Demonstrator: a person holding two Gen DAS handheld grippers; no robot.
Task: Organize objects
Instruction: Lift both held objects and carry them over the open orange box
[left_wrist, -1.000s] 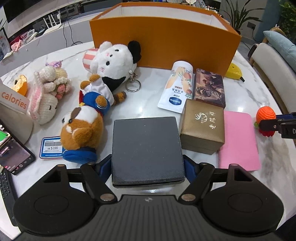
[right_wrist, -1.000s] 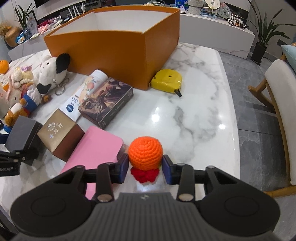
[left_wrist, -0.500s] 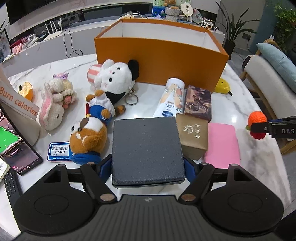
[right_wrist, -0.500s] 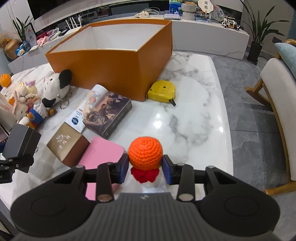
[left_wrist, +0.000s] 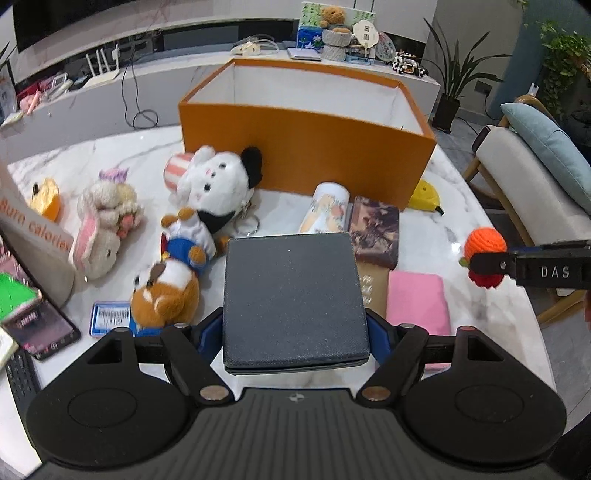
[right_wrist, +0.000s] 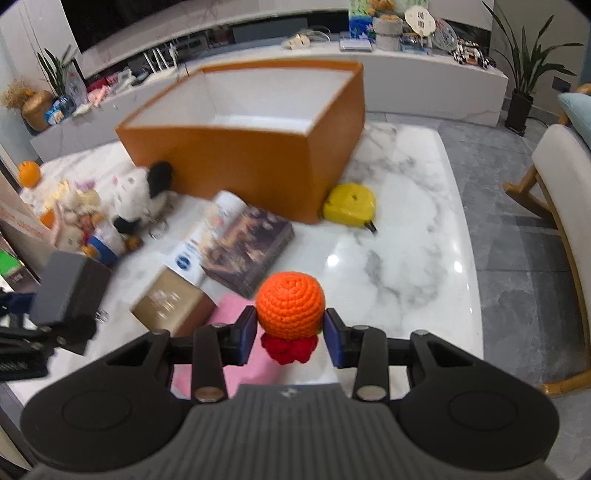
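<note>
The left gripper (left_wrist: 295, 332) is clamped on a dark grey box (left_wrist: 293, 295), its blue pads pressing the box's two sides, and carries it clear above the bench (right_wrist: 406, 236); the right gripper (right_wrist: 290, 328) is closed on a crocheted orange toy (right_wrist: 290, 304) with a red base, also held up off the surface. Directly under and just past the loads lie a pink pad (left_wrist: 417, 299), a gold gift box (right_wrist: 170, 301), a dark picture-printed box (right_wrist: 247, 247) and a white tube (left_wrist: 325, 208) lying with its long axis pointing toward the far box. To the left sit a brown plush dog (left_wrist: 168, 284), a black-eared white plush (left_wrist: 218, 184) touching the container wall, and a pink crochet bunny (left_wrist: 103, 221). A yellow tape measure (right_wrist: 349, 205) rests at the container's near right corner. Beyond all this stands the open orange storage box (left_wrist: 306, 147), straight ahead of both grippers, its long side facing the left one and its corner facing the right; its white interior looks empty where visible. Judging by the layout, both loads must travel forward and over the near wall, whose rim is the main obstacle; the left gripper seems slightly nearer to it
</note>
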